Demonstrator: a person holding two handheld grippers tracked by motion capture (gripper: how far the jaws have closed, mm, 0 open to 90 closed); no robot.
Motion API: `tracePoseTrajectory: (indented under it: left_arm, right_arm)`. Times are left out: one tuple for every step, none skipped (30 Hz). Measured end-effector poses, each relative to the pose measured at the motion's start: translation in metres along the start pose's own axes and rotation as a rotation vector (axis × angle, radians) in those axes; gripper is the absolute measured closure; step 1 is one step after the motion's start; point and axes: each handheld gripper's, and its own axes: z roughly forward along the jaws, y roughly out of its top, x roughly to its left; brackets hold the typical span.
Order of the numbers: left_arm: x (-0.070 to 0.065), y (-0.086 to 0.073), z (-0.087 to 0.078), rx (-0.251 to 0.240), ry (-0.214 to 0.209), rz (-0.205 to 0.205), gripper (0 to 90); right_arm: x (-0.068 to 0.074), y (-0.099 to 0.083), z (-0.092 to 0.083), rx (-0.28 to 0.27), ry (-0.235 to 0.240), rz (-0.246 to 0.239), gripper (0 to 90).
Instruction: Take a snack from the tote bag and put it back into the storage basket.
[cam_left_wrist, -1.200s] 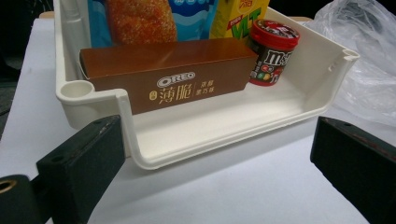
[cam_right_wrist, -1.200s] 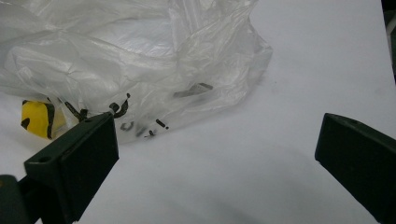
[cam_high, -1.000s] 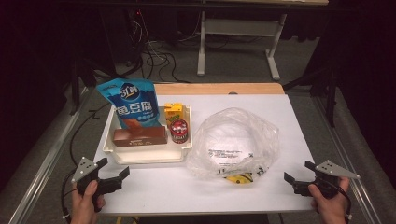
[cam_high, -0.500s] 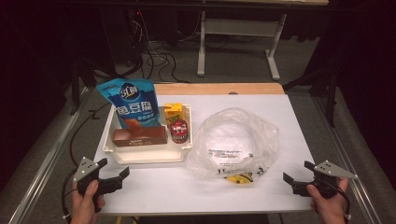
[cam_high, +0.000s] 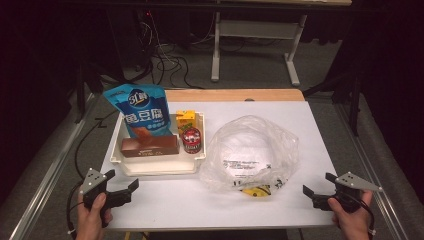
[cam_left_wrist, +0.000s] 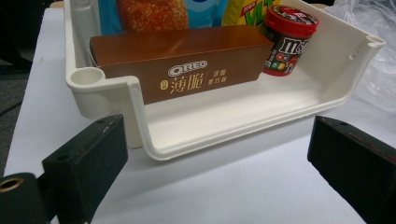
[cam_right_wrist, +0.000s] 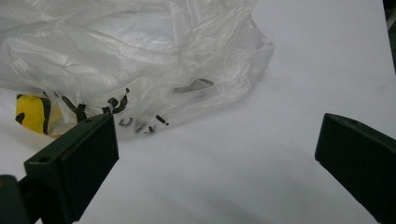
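A cream tray (cam_high: 157, 169) (cam_left_wrist: 219, 126) on the white table holds a blue snack bag (cam_high: 140, 112), a brown Oreo box (cam_high: 150, 146) (cam_left_wrist: 187, 65), a yellow carton (cam_high: 185, 119) and a red-lidded candy jar (cam_high: 192, 141) (cam_left_wrist: 287, 39). A crumpled clear plastic bag (cam_high: 252, 152) (cam_right_wrist: 130, 60) with yellow and black print lies to the tray's right. My left gripper (cam_high: 121, 185) (cam_left_wrist: 219, 172) is open just in front of the tray's near wall. My right gripper (cam_high: 320, 184) (cam_right_wrist: 219, 163) is open, low over the table beside the bag's near right corner. Both are empty.
The white tabletop (cam_high: 280, 205) has bare room along its front and at the far right. A wooden strip (cam_high: 235, 95) runs along the table's far edge. Cables and desk legs (cam_high: 215, 45) stand on the floor beyond.
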Motion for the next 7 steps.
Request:
tracePoseTrajectory:
  left_arm:
    - [-0.0001, -0.0001, 0.0002, 0.001, 0.001, 0.001, 5.7]
    - [-0.0002, -0.0002, 0.0005, 0.003, 0.002, 0.001, 5.7]
    - [-0.0003, -0.0003, 0.0006, 0.003, 0.002, 0.001, 5.7]
    - [-0.0004, -0.0003, 0.0006, 0.003, 0.003, 0.002, 5.7]
    - [-0.0005, -0.0003, 0.0005, 0.004, 0.004, 0.003, 5.6]
    - [-0.0007, -0.0002, 0.0004, 0.003, 0.005, 0.005, 5.7]
    - [-0.0007, -0.0001, 0.0002, 0.003, 0.005, 0.005, 5.7]
  right_arm:
    - [0.0002, 0.0, -0.0001, 0.001, -0.001, 0.002, 0.0]
    - [0.0001, -0.0001, 0.0001, 0.001, 0.001, 0.0, 0.0]
    - [0.0002, -0.0002, 0.0001, 0.002, 0.001, 0.003, 0.0]
    - [0.0002, -0.0001, 0.0001, 0.002, 0.002, 0.003, 0.0]
    - [0.0001, 0.0, 0.0001, 0.0, 0.002, -0.001, 0.0]
    - [0.0003, 0.0001, 0.0001, -0.002, 0.004, -0.002, 0.0]
    - [0.0003, 0.0001, 0.0001, -0.003, 0.007, -0.006, 0.0]
